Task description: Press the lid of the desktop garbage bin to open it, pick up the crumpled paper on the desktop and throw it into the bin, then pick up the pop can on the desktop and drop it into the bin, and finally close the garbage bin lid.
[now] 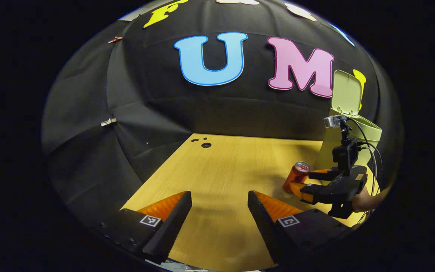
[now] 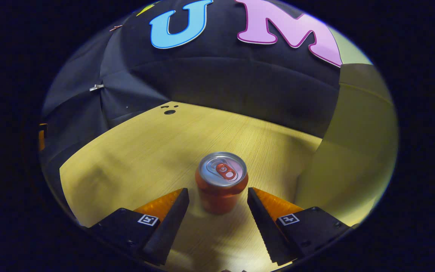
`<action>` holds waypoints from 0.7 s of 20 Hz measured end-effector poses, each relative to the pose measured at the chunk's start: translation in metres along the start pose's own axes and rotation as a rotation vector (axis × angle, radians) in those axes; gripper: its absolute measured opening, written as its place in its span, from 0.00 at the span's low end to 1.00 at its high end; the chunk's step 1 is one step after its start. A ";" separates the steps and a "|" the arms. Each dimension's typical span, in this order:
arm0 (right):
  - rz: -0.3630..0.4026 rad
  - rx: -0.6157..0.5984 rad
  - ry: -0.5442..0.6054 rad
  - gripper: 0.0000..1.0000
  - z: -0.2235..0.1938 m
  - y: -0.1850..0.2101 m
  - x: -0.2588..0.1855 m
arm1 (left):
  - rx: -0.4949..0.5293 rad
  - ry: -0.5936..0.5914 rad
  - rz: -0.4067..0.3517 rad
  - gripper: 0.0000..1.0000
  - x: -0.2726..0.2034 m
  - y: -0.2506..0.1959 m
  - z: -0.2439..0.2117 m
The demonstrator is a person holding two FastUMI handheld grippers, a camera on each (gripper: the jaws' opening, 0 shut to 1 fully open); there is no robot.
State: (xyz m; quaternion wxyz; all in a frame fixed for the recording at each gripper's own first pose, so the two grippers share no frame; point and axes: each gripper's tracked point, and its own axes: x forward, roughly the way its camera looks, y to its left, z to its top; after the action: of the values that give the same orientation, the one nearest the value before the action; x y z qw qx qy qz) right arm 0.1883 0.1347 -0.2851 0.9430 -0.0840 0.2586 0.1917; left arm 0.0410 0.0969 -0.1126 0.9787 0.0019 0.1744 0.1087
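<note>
Wooden desktop (image 1: pixel 217 177): bin (image 1: pixel 353 139) lid up, contents unseen; pop can (image 2: pixel 222 182) upright between wide-open right jaws; left jaws wide, empty

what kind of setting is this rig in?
Likely a staged recording booth, not a home: black cloth wall behind a bare light wood-grain desktop, with just a pale green lidded plastic bin and a red pop can as props.

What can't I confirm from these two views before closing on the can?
- Bin interior: in the left gripper view its wall hides the inside, so whether the paper landed there is unknown.
- Can base: in the left gripper view the right gripper covers it.
- Bin lid: in the right gripper view it is cut off at the edge.
</note>
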 end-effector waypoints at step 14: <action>0.029 -0.020 -0.046 0.83 0.029 0.010 0.015 | 0.029 0.016 -0.067 0.96 -0.003 -0.024 -0.002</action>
State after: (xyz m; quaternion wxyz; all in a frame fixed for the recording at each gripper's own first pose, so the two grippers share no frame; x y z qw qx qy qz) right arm 0.2093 0.1560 -0.2688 0.9449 -0.0854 0.2360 0.2101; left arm 0.0427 0.0723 -0.1141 0.9802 0.0094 0.1837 0.0732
